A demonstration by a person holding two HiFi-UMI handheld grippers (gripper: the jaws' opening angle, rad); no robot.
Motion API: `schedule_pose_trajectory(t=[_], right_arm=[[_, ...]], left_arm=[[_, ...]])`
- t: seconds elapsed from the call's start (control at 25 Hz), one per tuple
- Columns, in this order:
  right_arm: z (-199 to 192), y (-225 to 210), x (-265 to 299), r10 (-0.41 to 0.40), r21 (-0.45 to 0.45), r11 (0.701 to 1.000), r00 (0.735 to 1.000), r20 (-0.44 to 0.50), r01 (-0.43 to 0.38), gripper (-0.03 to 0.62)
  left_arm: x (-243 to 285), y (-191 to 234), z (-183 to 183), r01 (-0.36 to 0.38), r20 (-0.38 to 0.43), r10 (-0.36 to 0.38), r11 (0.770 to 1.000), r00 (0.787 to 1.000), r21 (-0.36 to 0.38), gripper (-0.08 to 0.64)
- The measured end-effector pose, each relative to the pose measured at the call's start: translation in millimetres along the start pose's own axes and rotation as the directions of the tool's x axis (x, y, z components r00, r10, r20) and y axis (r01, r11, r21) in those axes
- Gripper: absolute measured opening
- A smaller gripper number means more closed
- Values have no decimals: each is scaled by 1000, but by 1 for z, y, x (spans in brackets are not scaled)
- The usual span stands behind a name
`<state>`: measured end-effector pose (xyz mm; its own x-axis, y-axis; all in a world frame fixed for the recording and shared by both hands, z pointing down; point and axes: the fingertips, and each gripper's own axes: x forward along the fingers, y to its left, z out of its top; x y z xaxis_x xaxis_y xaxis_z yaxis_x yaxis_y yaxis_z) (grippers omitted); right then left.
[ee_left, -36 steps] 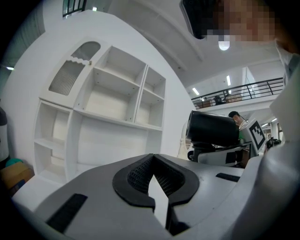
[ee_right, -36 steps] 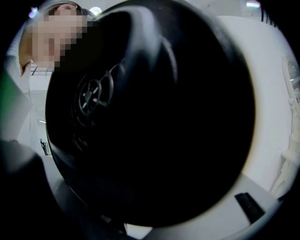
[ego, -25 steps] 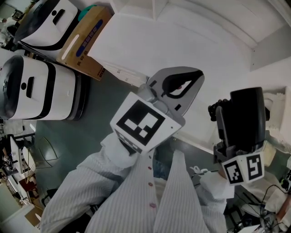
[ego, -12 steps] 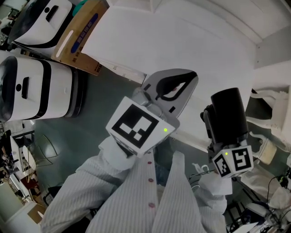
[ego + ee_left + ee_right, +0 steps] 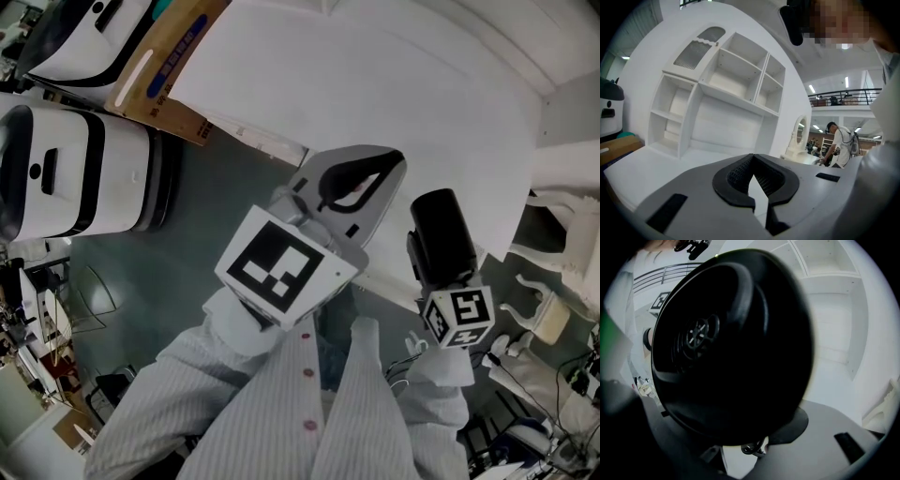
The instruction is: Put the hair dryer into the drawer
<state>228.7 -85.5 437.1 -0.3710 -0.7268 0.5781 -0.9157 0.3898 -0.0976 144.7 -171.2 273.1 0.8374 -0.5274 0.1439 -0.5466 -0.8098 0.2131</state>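
Note:
A black hair dryer (image 5: 439,234) is held over the white desk's (image 5: 375,84) near edge, with my right gripper (image 5: 448,281) shut on it. In the right gripper view the hair dryer's round black body (image 5: 731,343) fills most of the picture, rear grille facing the camera, and hides that gripper's (image 5: 754,446) jaw tips. My left gripper (image 5: 398,159) hovers over the same desk edge, just left of the hair dryer. Its grey jaws meet at the tips and hold nothing (image 5: 753,161). No drawer shows in any view.
A white shelf unit (image 5: 717,84) with open compartments stands at the back of the desk. White rounded machines (image 5: 66,178) and a cardboard box (image 5: 159,75) sit on the floor at the left. A white vanity mirror (image 5: 799,133) and a person (image 5: 836,140) are farther right.
My right gripper has carried the hair dryer to the left, closer to the left gripper. The left gripper has barely moved, and the head view has shifted slightly.

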Motion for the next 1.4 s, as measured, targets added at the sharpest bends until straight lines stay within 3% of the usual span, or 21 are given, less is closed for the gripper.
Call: schedule_pose_trajectory(t=[0.52,1.0,1.4], right_arm=[[-105,-2,55,42,-118,991,978,-204,-67,224],[-189,-22,84,40,-71,995,939,-340,-68,224],[-210,-35,101,51,-60,995,913,-405,-82,223]], left_arm=[[2,9,-30,-32,-45,31,999,999,-28,9],[9,10,-49,-48,-81,44,998,996,-38,9],[13,10,-59,-51,-101,46,998,994,-45,9]])
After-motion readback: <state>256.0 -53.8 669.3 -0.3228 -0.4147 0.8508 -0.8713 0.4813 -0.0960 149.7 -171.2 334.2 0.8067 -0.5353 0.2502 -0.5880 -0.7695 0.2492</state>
